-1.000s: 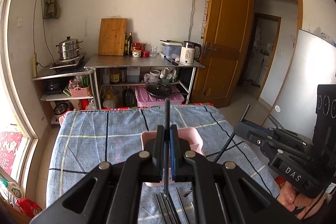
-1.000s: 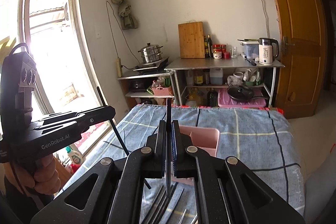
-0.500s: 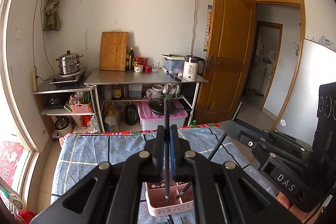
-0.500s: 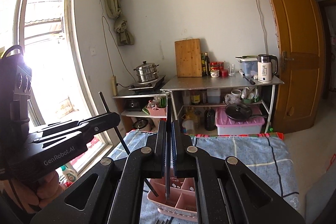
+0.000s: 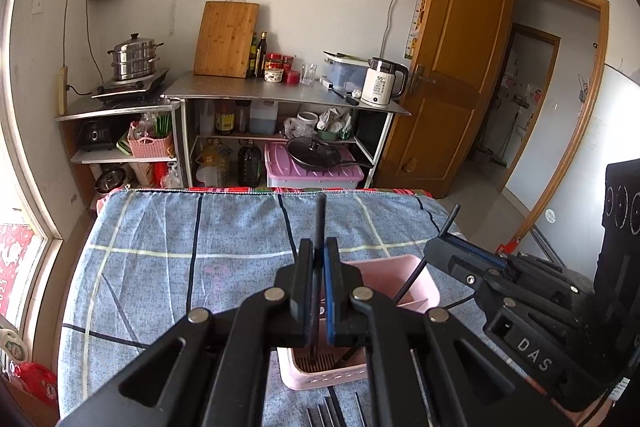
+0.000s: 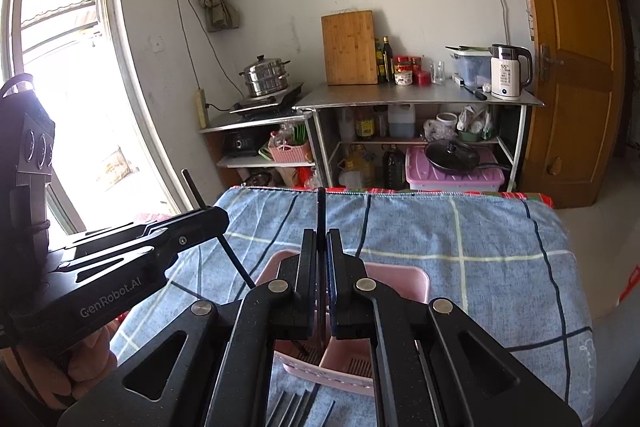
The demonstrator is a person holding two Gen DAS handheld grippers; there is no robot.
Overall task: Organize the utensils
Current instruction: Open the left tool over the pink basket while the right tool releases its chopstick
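Note:
My left gripper (image 5: 319,247) is shut on a black chopstick (image 5: 319,215) held nearly upright, its lower end down in a compartment of the pink basket (image 5: 404,263). In the same view my right gripper (image 5: 434,247) comes in from the right, and its slanted chopstick (image 5: 412,283) also dips into the basket. In the right wrist view my right gripper (image 6: 321,239) is shut on its black chopstick (image 6: 321,211) over the pink basket (image 6: 400,273). My left gripper (image 6: 218,217) stands to the left with its chopstick (image 6: 236,259) angled toward the basket.
The basket sits on a table under a blue checked cloth (image 5: 180,239). Several loose black chopsticks (image 6: 296,403) lie in front of it. Beyond the table's far edge stand steel shelves (image 5: 280,95) with cookware, a window to the left and a wooden door (image 5: 444,75) to the right.
Both grippers have gone forward and down with their chopsticks. The tips, earlier over the loose chopsticks, now reach into the pink basket.

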